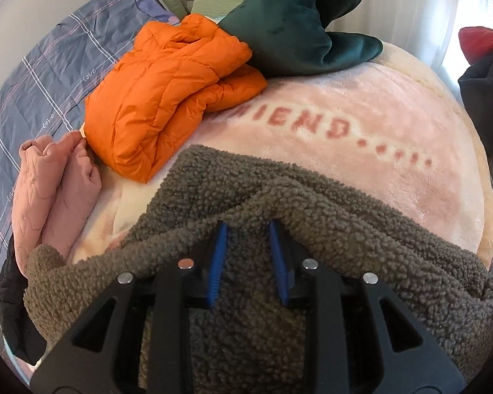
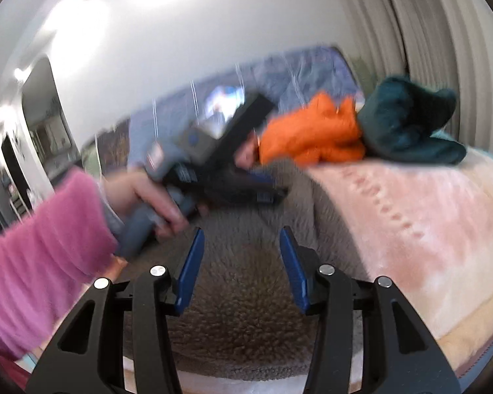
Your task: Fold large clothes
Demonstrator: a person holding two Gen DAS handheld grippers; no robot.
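Left gripper [image 1: 248, 229] was clamped on the grey fleece [image 1: 312, 203] fold — right gripper [image 2: 241, 239] held open, empty, fleece at 12 o'clock.

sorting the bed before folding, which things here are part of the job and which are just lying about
In the job: grey-brown fleece garment, left gripper clamped on a fold of it, right gripper above it.

Lying about: orange puffer jacket, dark green garment, pink garment, pink blanket.
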